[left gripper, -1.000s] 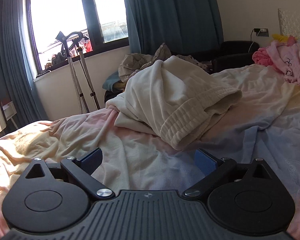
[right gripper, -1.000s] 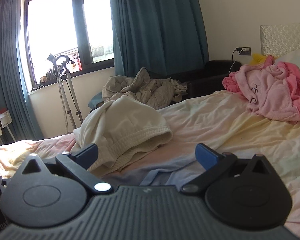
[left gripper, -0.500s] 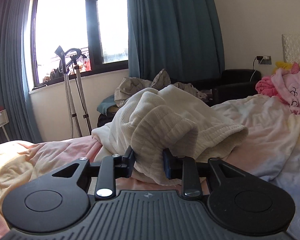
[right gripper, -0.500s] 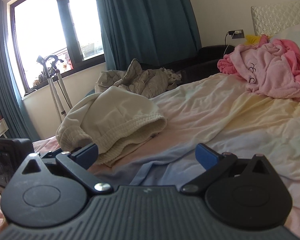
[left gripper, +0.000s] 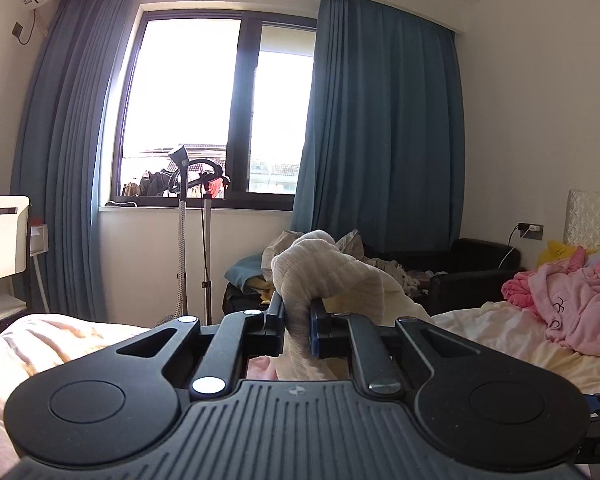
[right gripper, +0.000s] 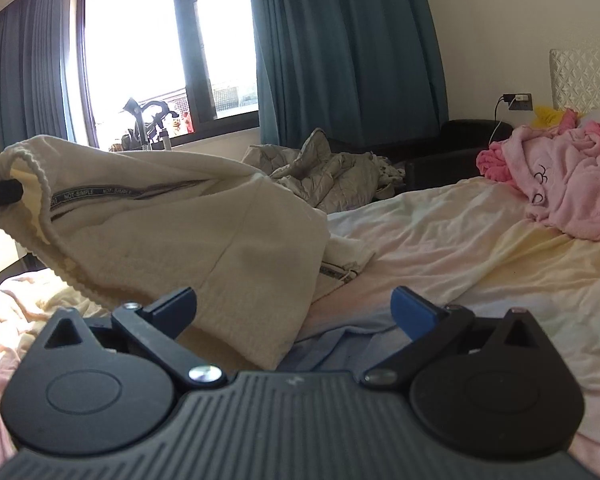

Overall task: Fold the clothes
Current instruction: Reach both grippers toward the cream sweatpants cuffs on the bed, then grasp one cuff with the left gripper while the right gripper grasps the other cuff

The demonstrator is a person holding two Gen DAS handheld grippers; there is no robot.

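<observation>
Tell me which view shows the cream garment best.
The right wrist view: the cream garment spreads across the frame, lifted at its ribbed edge, printed inner tape visible. The left wrist view shows only a bunched ribbed fold clamped in the left gripper, hiding the rest.

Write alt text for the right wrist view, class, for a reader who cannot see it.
The open right gripper hovers low over a bed, beside a cream garment whose left edge is lifted by the left gripper. A pink garment lies bunched at the far right, near the headboard.
</observation>
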